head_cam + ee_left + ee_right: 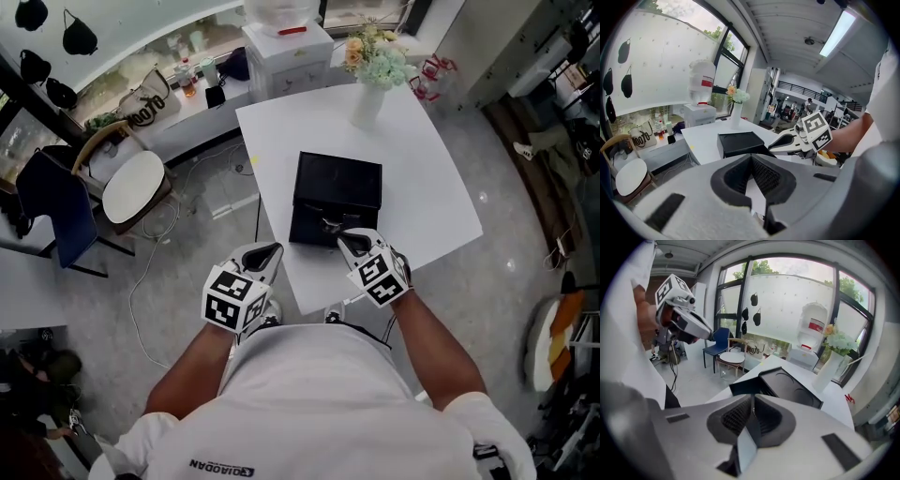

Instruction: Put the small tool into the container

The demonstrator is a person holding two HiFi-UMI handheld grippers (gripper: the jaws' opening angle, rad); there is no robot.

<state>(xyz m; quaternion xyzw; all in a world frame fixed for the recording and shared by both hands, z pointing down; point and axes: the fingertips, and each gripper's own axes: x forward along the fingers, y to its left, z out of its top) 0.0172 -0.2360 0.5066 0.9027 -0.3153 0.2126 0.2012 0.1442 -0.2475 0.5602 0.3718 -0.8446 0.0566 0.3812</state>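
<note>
Centrally, black container on table, small tool at front, left gripper clenched, right gripper clenched

The left tool fills the foreground, jaws closed together, nothing between them. Beyond it a black box sits on the white bench. The right tool points at the box's right corner. A flower vase stands farther back.

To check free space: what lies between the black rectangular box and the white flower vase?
Nothing: the head view shows only bare white table top between the black box and the white vase.
</note>
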